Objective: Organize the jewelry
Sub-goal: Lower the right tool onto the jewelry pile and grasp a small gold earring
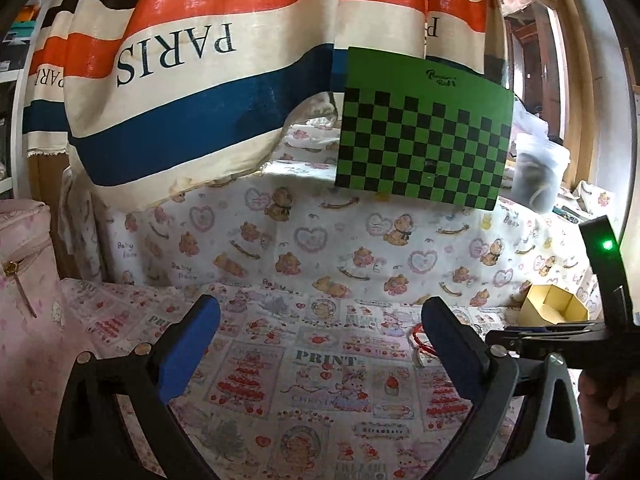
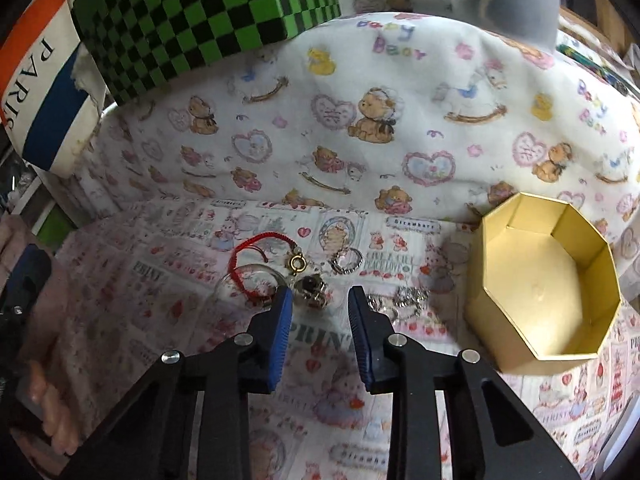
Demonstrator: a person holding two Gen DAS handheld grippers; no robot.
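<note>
None of the jewelry sits in the gold box (image 2: 544,284) yet. My right gripper (image 2: 320,312), partly open and empty, brackets a dark-stoned ring (image 2: 312,290) left of it.

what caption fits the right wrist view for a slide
Right gripper poised open over a dark-stoned ring among jewelry on printed cloth, beside an empty gold octagonal box.

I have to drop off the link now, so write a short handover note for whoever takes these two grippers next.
Left gripper: open, empty, hovering over the printed cloth.
Right gripper: jaws part closed around a dark-stoned ring, pads not yet touching it.
Red cord bracelet, beaded ring and silver pieces lie loose on the cloth.
Gold octagonal box: empty.
Nothing is boxed yet; every piece remains.
</note>
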